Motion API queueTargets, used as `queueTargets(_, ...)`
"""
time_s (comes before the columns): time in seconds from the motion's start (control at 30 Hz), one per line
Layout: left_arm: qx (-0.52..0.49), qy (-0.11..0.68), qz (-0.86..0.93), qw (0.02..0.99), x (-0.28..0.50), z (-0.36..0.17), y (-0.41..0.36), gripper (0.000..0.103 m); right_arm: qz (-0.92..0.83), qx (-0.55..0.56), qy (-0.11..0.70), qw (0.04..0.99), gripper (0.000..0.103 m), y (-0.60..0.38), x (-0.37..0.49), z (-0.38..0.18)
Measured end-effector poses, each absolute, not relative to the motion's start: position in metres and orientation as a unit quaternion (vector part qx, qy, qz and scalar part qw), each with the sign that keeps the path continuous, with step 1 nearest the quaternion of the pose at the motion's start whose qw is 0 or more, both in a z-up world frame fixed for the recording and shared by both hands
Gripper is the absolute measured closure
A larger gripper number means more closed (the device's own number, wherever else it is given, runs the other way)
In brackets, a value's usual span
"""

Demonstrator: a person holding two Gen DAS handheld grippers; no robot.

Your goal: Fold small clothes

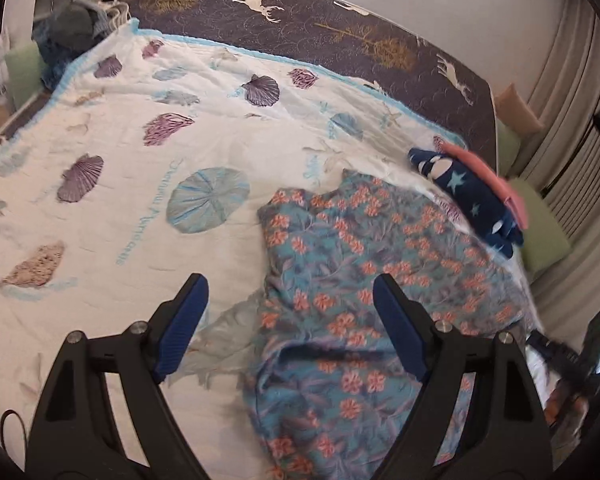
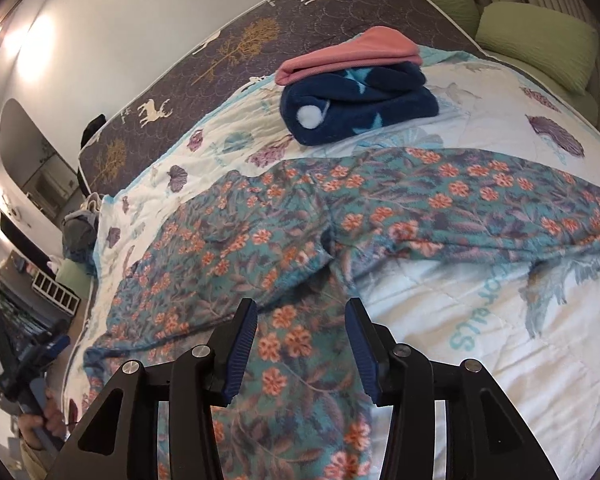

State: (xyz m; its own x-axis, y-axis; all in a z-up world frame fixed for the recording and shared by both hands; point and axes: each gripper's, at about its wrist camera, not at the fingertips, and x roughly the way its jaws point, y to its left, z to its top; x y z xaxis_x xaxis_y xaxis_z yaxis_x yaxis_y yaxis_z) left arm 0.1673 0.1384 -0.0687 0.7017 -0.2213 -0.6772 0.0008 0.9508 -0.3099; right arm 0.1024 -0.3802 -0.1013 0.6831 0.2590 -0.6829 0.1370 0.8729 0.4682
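A teal garment with orange flowers (image 1: 352,280) lies spread on the white shell-print quilt (image 1: 140,200). In the right wrist view the same floral garment (image 2: 300,220) stretches across the bed, one part folded over itself. My left gripper (image 1: 290,292) hangs open above the garment's left edge, nothing between its blue pads. My right gripper (image 2: 302,316) stands open over the cloth's near part, and its pads are not pressing on it. A folded navy star-print fleece (image 2: 360,108) with a folded pink piece (image 2: 348,56) on top sits beyond the garment.
The quilt (image 2: 480,340) covers a dark mattress with deer and tree prints (image 2: 240,40). Green cushions (image 2: 536,44) lie past the bed's far right. A heap of dark clothes (image 1: 72,28) sits at the far left corner. A hand holding the other gripper (image 2: 32,364) shows at the lower left.
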Motion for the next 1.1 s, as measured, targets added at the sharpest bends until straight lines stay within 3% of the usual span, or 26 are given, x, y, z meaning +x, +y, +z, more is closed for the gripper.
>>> queueTargets(0.1,-0.151,0.416,-0.077,0.893,0.204,-0.088,0.14,0.025,0.028,0.248,0.399,0.883,0.056,-0.382,0.101,-0.103)
queueTargets(0.17,-0.177,0.462,-0.104,0.863,0.236,-0.111,0.14,0.044,0.027,0.25,0.397,0.883,0.056,-0.38,0.101,-0.102)
queueTargets(0.2,-0.188,0.488,-0.105,0.846,0.254,-0.125,0.14,0.047,0.029,0.25,0.396,0.883,0.056,-0.379,0.1,-0.102)
queueTargets(0.27,-0.194,0.516,-0.107,0.827,0.281,-0.147,0.138,0.048,0.032,0.247,0.394,0.885,0.056,-0.375,0.099,-0.1)
queueTargets(0.37,-0.215,0.495,-0.111,0.834,0.296,-0.143,0.139,0.051,0.031,0.239,0.393,0.887,0.055,-0.373,0.097,-0.097)
queueTargets(0.4,-0.234,0.494,-0.116,0.829,0.299,-0.139,0.14,0.082,0.028,0.238,0.394,0.887,0.054,-0.373,0.097,-0.097)
queueTargets(0.43,-0.238,0.492,-0.116,0.83,0.299,-0.133,0.139,0.097,0.026,0.238,0.395,0.887,0.052,-0.374,0.097,-0.098)
queueTargets(0.57,-0.155,0.373,-0.075,0.912,0.261,-0.075,0.135,0.097,0.011,0.253,0.397,0.882,0.052,-0.381,0.099,-0.105)
queueTargets(0.63,-0.102,0.355,-0.033,0.929,0.257,-0.069,0.135,0.097,0.008,0.257,0.4,0.88,0.052,-0.381,0.101,-0.109)
queueTargets(0.73,-0.059,0.38,0.008,0.923,0.266,-0.08,0.143,0.094,0.013,0.26,0.404,0.877,0.052,-0.378,0.102,-0.112)
queueTargets(0.87,-0.085,0.422,0.016,0.902,0.263,-0.097,0.156,0.063,0.02,0.257,0.397,0.881,0.051,-0.375,0.097,-0.108)
queueTargets(0.9,-0.096,0.423,0.011,0.901,0.259,-0.1,0.156,0.06,0.02,0.256,0.397,0.881,0.051,-0.375,0.097,-0.107)
queueTargets(1.03,-0.082,0.439,-0.048,0.893,0.234,-0.11,0.136,0.056,0.015,0.253,0.397,0.882,0.051,-0.381,0.095,-0.105)
queueTargets(1.1,-0.007,0.451,-0.023,0.892,0.226,-0.124,0.117,0.055,0.013,0.252,0.396,0.883,0.051,-0.383,0.094,-0.105)
